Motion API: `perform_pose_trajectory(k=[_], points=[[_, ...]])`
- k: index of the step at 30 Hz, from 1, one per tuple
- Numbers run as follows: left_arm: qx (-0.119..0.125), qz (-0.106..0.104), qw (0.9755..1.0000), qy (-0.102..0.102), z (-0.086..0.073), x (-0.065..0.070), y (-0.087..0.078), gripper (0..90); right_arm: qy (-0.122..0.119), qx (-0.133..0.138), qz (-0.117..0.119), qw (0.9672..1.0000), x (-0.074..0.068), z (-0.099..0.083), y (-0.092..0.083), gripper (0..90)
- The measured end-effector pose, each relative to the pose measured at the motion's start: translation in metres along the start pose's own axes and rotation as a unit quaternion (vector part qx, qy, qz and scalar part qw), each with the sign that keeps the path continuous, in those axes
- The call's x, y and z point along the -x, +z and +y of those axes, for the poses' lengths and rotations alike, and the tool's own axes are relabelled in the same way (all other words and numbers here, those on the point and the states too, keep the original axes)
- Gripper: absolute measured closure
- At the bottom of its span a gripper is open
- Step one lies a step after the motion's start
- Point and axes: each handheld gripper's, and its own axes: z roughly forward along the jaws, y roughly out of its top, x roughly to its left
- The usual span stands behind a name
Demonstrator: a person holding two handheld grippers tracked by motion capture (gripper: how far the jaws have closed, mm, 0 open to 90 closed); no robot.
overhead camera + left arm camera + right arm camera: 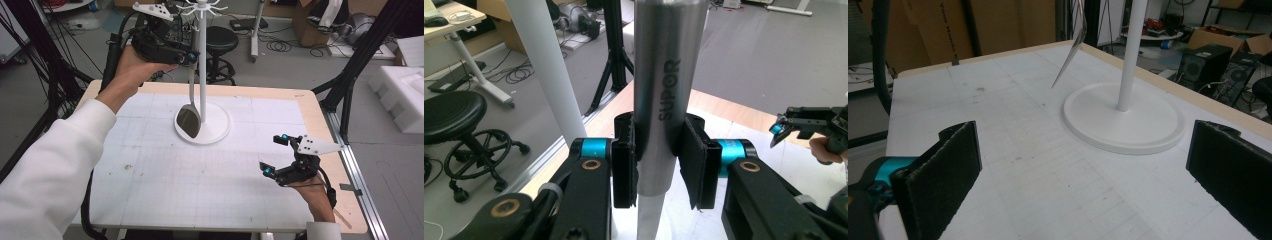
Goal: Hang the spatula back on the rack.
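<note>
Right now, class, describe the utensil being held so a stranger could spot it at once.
Find the white stand on the table. Beside its pole hangs a metal spatula, its handle clamped in the left gripper. It is the only shiny steel item, blade down above the round base.

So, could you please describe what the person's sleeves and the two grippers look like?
Both sleeves are white. The left gripper and right gripper are black, with blue joints by the jaws, brass-coloured pivots and flat black pads. Each carries a pale three-cornered plate with holes and trails a black cable.
</note>
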Motion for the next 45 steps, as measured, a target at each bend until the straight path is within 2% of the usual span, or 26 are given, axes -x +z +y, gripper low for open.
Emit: perform_pose_trajectory(k=[7,33,45], points=[[0.002,0.012,0.9999,-0.012,0.001,-0.005,0.007,69.2,0.0,0.0,0.005,1.0,-0.001,0.0,0.0,0.1],[-0.004,0.033,0.9994,-0.012,0.004,-0.008,0.017,69.1,0.006,0.007,0.014,0.9999,0.001,-0.003,-0.001,0.2],[-0.01,0.043,0.9988,-0.02,0.004,-0.012,0.022,69.2,0.003,0.009,0.014,0.9998,0.002,-0.003,-0.002,0.2]])
